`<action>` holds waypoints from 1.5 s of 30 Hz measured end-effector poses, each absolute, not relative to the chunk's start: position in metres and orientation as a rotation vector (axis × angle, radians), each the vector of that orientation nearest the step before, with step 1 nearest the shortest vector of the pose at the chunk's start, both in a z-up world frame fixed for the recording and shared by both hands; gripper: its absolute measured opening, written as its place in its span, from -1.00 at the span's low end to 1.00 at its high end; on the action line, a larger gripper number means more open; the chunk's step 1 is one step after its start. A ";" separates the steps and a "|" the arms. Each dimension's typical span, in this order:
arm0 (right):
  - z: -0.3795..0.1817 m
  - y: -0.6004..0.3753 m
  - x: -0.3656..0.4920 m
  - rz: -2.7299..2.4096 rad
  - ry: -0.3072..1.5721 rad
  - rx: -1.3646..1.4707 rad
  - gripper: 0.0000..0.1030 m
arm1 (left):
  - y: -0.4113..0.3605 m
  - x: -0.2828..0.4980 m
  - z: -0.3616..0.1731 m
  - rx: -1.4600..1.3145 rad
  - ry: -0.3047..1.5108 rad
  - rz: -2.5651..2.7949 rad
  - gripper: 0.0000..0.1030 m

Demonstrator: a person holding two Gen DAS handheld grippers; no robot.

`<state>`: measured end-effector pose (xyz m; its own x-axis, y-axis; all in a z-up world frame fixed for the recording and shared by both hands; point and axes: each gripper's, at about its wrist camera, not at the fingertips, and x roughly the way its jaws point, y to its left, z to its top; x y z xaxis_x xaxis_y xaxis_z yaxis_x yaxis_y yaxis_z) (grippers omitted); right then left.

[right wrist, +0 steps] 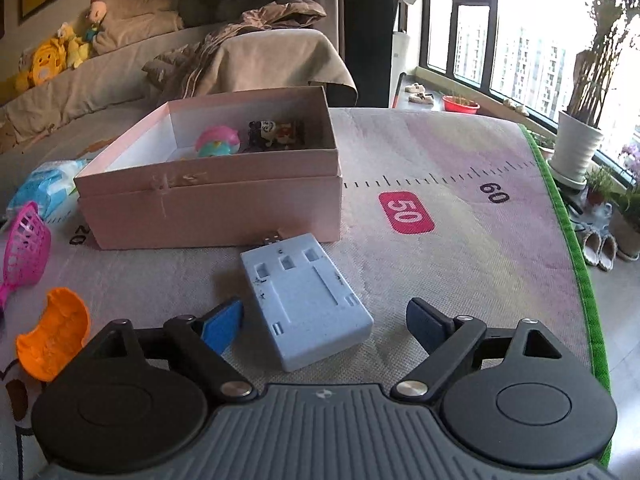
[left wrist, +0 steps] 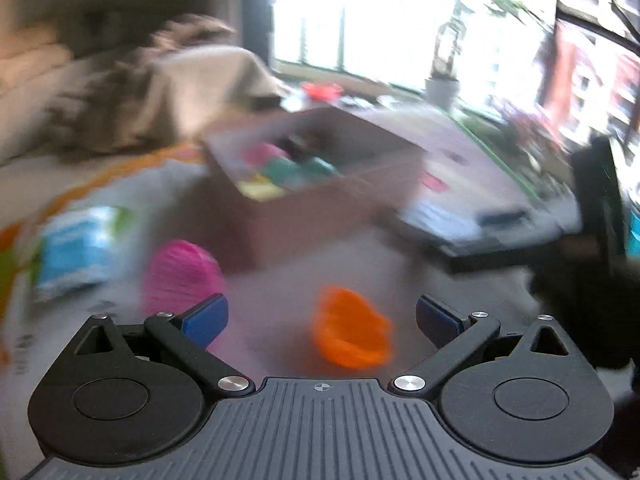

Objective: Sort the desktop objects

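A pale blue block (right wrist: pixel 306 304) lies flat on the mat (right wrist: pixel 460 240) just before the pink box (right wrist: pixel 212 208), between the spread fingers of the right tongs (right wrist: pixel 325 322), which grip nothing. The left tongs (left wrist: pixel 322 318) gape wide and empty, an orange cup (left wrist: pixel 352 332) lying on the mat between them and a pink scoop (left wrist: pixel 180 276) beside it. The left view is blurred.

Pink box (right wrist: pixel 208 208) blocks ahead; bare mat (right wrist: pixel 460 264) right of blue block (right wrist: pixel 306 300) lies open.
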<state>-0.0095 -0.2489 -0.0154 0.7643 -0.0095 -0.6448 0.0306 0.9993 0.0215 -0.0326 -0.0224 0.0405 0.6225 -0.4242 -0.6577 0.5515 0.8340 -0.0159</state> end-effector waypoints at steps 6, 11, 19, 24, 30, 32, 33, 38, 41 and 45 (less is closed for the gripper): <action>-0.014 -0.251 -0.012 -0.013 0.696 0.052 0.73 | -0.051 -0.035 0.014 0.197 0.803 -0.634 0.99; -0.009 -0.248 -0.017 0.129 0.726 0.083 0.65 | -0.056 -0.050 0.015 0.218 0.789 -0.721 0.99; 0.005 -0.234 -0.004 0.114 0.682 -0.037 0.59 | -0.045 -0.037 0.012 0.246 0.795 -0.568 0.99; -0.006 -0.232 0.015 0.104 0.744 -0.026 0.22 | -0.043 -0.037 0.012 0.244 0.789 -0.550 0.99; -0.009 -0.235 0.004 0.090 0.724 -0.035 -0.08 | -0.050 -0.029 0.012 0.236 0.783 -0.537 0.99; -0.008 -0.238 -0.001 0.086 0.728 -0.036 -0.08 | -0.054 -0.026 0.011 0.239 0.781 -0.542 0.99; -0.008 -0.240 -0.004 0.078 0.733 -0.035 -0.08 | -0.055 -0.025 0.010 0.241 0.782 -0.545 0.99; -0.008 -0.252 -0.017 0.055 0.733 -0.023 -0.03 | -0.059 -0.030 0.009 0.220 0.810 -0.644 0.99; -0.013 -0.256 -0.019 0.014 0.709 -0.023 0.46 | -0.062 -0.039 0.011 0.210 0.814 -0.739 0.99; -0.016 -0.262 -0.016 -0.010 0.702 0.016 0.62 | -0.061 -0.051 0.017 0.255 0.763 -0.785 0.99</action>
